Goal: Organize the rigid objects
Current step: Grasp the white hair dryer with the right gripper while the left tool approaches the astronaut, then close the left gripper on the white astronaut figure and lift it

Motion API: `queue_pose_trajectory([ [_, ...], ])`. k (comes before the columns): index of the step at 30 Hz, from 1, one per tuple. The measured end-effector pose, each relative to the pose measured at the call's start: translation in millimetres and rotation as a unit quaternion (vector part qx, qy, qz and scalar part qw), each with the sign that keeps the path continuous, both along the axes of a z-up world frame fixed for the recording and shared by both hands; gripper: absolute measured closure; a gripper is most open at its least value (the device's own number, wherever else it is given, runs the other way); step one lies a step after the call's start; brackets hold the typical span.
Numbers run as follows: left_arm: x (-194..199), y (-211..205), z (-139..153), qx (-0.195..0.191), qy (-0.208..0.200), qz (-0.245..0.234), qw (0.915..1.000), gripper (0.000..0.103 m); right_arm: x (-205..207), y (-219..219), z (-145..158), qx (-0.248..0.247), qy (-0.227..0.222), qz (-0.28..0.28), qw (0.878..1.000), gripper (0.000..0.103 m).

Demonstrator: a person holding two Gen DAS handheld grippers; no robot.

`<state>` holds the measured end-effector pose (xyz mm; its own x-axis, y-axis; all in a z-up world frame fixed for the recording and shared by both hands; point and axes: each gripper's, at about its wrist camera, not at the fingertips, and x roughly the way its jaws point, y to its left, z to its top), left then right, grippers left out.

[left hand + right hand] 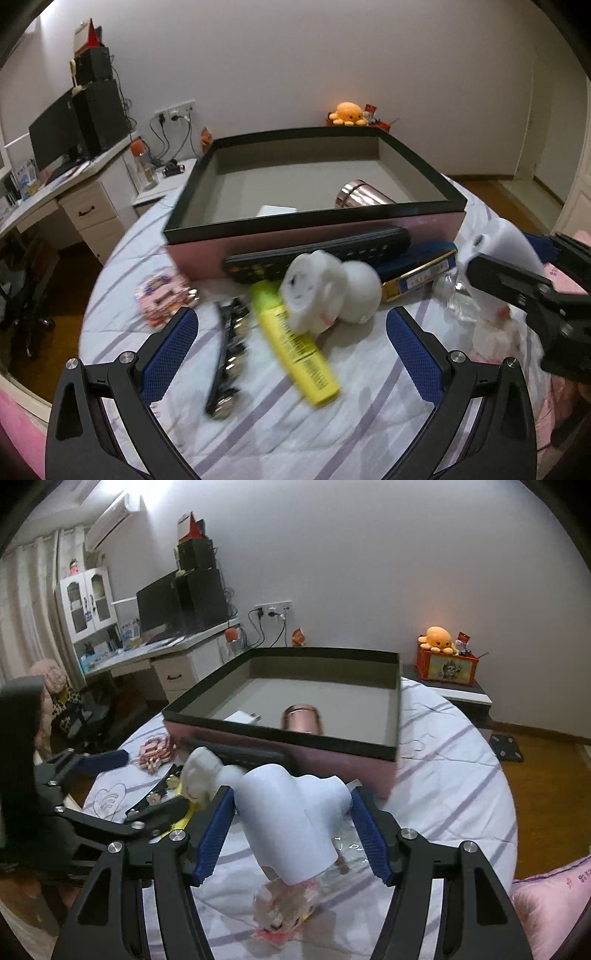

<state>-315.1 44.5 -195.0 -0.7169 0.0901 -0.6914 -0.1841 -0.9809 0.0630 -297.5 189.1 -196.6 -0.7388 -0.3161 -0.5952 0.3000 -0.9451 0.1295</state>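
Observation:
My left gripper [291,317] stands open low over the striped bedspread, nothing between its blue pads. Just ahead of it lie a yellow highlighter [295,347], a white plush toy [332,291] and a black strip set with shiny discs [229,354]. A black remote [317,254] leans along the pink box [314,218], which has a dark rim. Inside the box are a copper cup [362,194] and a small white item [277,210]. My right gripper [291,794] is shut on a white plastic bottle-shaped piece [291,823], lifted above the bed in front of the box [280,734].
A pink patterned packet [162,295] lies left of the box; a blue and gold carton [421,273] and a clear wrapper [458,295] lie at the right. A crumpled packet [284,901] sits under the held piece. A desk [74,184] stands beyond the bed's left edge.

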Motion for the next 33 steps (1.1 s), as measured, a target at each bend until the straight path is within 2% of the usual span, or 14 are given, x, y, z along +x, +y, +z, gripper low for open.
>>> queue_pose_trajectory([
  [6, -31, 16, -16, 0.019, -0.046, 0.009, 0.9987, 0.0, -7, 17, -6, -0.016, -0.007, -0.004, 1.0, 0.037],
  [12, -45, 24, -33, 0.006, -0.077, 0.014, 0.9969, 0.001, -16, 31, -16, -0.036, -0.018, -0.003, 0.999, 0.037],
  [20, -47, 23, -30, 0.011, -0.068, -0.007, 0.9976, 0.013, -29, 42, -29, -0.076, -0.031, 0.004, 0.997, 0.037],
  [24, -42, 27, -23, -0.004, -0.052, -0.024, 0.9983, 0.025, -29, 40, -27, -0.079, -0.03, 0.007, 0.996, 0.037],
  [33, -34, 10, -14, 0.022, -0.054, -0.017, 0.9982, 0.025, -23, 36, -19, -0.08, -0.022, 0.013, 0.996, 0.037],
])
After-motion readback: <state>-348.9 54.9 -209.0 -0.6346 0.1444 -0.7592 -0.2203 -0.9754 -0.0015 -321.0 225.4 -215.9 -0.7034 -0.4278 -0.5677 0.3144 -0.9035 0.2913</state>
